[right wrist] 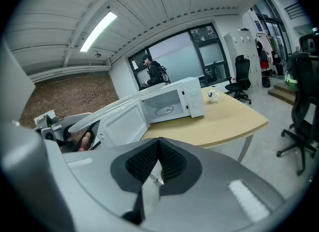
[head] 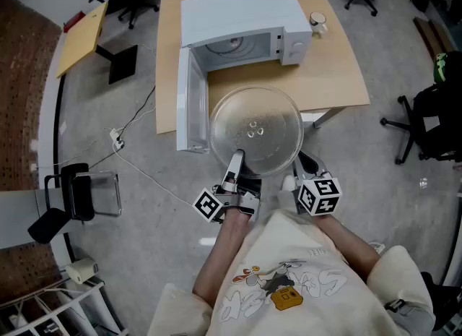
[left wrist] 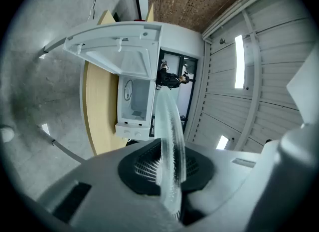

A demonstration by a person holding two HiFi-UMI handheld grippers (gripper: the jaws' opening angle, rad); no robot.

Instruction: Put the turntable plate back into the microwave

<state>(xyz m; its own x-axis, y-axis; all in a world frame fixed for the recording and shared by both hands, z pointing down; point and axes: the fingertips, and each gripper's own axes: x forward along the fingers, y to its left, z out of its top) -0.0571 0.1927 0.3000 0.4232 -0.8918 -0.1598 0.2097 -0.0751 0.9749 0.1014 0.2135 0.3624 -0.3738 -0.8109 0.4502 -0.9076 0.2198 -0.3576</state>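
The round clear glass turntable plate (head: 254,131) hangs level in front of the table, just before the microwave (head: 242,20), whose door (head: 189,100) stands swung open to the left. My left gripper (head: 234,162) is shut on the plate's near rim. In the left gripper view the plate (left wrist: 169,126) shows edge-on between the pads of that gripper (left wrist: 169,168). My right gripper (head: 303,170) hovers beside the plate's near right edge, shut with nothing in it. The right gripper view shows its closed jaws (right wrist: 158,163), the plate's edge (right wrist: 107,109) and the open microwave (right wrist: 172,101).
The microwave stands on a wooden table (head: 328,67) with a small white cup (head: 317,22) to its right. Office chairs (head: 426,121) stand at the right, a black chair (head: 72,197) at the left. A cable with a plug (head: 115,138) lies on the floor.
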